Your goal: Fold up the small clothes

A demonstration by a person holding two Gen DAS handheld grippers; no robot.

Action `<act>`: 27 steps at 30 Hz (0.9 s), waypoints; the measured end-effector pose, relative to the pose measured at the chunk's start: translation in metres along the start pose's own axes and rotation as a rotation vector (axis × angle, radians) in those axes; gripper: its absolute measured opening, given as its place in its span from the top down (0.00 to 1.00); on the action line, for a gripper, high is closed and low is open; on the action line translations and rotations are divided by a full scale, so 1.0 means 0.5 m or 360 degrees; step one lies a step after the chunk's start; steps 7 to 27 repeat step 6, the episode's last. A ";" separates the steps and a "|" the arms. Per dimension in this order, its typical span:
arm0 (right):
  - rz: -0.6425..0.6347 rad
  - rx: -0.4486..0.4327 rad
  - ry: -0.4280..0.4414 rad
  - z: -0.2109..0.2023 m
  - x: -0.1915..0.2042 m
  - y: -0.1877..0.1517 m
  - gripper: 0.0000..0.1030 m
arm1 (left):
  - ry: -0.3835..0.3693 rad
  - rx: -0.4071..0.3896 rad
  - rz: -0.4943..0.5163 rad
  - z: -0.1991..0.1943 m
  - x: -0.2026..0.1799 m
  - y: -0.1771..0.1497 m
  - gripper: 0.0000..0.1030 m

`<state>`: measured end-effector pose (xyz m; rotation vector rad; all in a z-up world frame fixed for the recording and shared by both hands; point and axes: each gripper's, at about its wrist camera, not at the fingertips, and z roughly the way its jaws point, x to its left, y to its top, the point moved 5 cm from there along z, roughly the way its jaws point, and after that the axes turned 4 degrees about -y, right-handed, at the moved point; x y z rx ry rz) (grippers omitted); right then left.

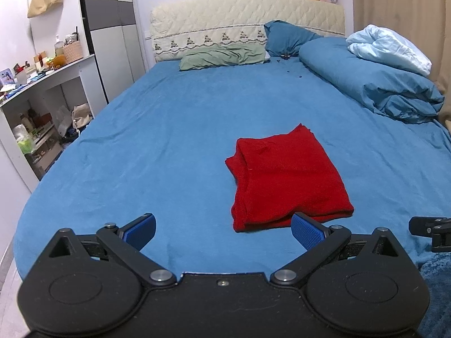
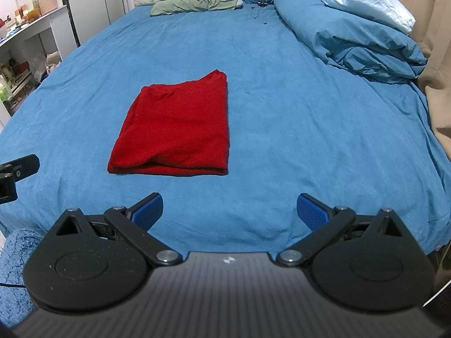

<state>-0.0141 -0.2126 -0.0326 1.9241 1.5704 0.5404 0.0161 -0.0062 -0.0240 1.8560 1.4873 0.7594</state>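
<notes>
A red garment (image 1: 287,180) lies folded into a rectangle on the blue bed sheet (image 1: 169,129). In the right wrist view the red garment (image 2: 177,129) lies ahead and to the left. My left gripper (image 1: 222,231) is open and empty, held near the bed's front edge, its right pad close to the garment's near edge. My right gripper (image 2: 229,211) is open and empty, apart from the garment, to its right. Each gripper shows at the edge of the other's view: the right gripper (image 1: 428,231) and the left gripper (image 2: 17,171).
A rolled blue duvet (image 1: 375,84) with a pale blue blanket (image 1: 391,48) lies along the right side. A green pillow (image 1: 222,56) and a blue pillow (image 1: 290,38) rest at the headboard (image 1: 245,19). Cluttered shelves (image 1: 36,112) stand left of the bed.
</notes>
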 end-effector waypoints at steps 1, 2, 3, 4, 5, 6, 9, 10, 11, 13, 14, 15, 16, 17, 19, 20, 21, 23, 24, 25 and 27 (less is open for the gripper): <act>0.0000 -0.0001 0.0000 0.000 0.001 0.001 0.00 | -0.0003 0.0002 -0.0005 0.001 0.001 0.000 0.00; 0.0001 -0.0001 0.0000 0.000 0.001 0.000 0.00 | -0.0009 0.0005 -0.0008 0.002 0.003 0.000 0.00; 0.0001 -0.0001 0.0001 0.000 0.002 0.001 0.00 | -0.0013 0.0008 -0.0012 0.003 0.004 0.000 0.00; 0.0002 -0.0001 0.0000 -0.001 0.003 0.001 0.00 | -0.0016 0.0007 -0.0014 0.004 0.005 0.000 0.00; 0.0003 -0.0001 0.0002 0.000 0.003 0.002 0.00 | -0.0015 0.0005 -0.0013 0.004 0.006 0.000 0.00; 0.0004 -0.0001 0.0003 0.000 0.006 0.003 0.00 | -0.0010 0.0001 -0.0013 0.006 0.006 0.001 0.00; 0.0004 -0.0001 0.0003 0.000 0.006 0.003 0.00 | -0.0010 0.0001 -0.0013 0.006 0.006 0.001 0.00; 0.0004 -0.0001 0.0003 0.000 0.006 0.003 0.00 | -0.0010 0.0001 -0.0013 0.006 0.006 0.001 0.00; 0.0004 -0.0001 0.0003 0.000 0.006 0.003 0.00 | -0.0010 0.0001 -0.0013 0.006 0.006 0.001 0.00; 0.0004 -0.0001 0.0003 0.000 0.006 0.003 0.00 | -0.0010 0.0001 -0.0013 0.006 0.006 0.001 0.00; 0.0004 -0.0001 0.0003 0.000 0.006 0.003 0.00 | -0.0010 0.0001 -0.0013 0.006 0.006 0.001 0.00; 0.0004 -0.0001 0.0003 0.000 0.006 0.003 0.00 | -0.0010 0.0001 -0.0013 0.006 0.006 0.001 0.00; 0.0004 -0.0001 0.0003 0.000 0.006 0.003 0.00 | -0.0010 0.0001 -0.0013 0.006 0.006 0.001 0.00; 0.0004 -0.0001 0.0003 0.000 0.006 0.003 0.00 | -0.0010 0.0001 -0.0013 0.006 0.006 0.001 0.00; 0.0004 -0.0001 0.0003 0.000 0.006 0.003 0.00 | -0.0010 0.0001 -0.0013 0.006 0.006 0.001 0.00; 0.0004 -0.0001 0.0003 0.000 0.006 0.003 0.00 | -0.0010 0.0001 -0.0013 0.006 0.006 0.001 0.00; 0.0004 -0.0001 0.0003 0.000 0.006 0.003 0.00 | -0.0010 0.0001 -0.0013 0.006 0.006 0.001 0.00; 0.0004 -0.0001 0.0003 0.000 0.006 0.003 0.00 | -0.0010 0.0001 -0.0013 0.006 0.006 0.001 0.00; 0.0004 -0.0001 0.0003 0.000 0.006 0.003 0.00 | -0.0010 0.0001 -0.0013 0.006 0.006 0.001 0.00; 0.0004 -0.0001 0.0003 0.000 0.006 0.003 0.00 | -0.0010 0.0001 -0.0013 0.006 0.006 0.001 0.00; 0.0004 -0.0001 0.0003 0.000 0.006 0.003 0.00 | -0.0010 0.0001 -0.0013 0.006 0.006 0.001 0.00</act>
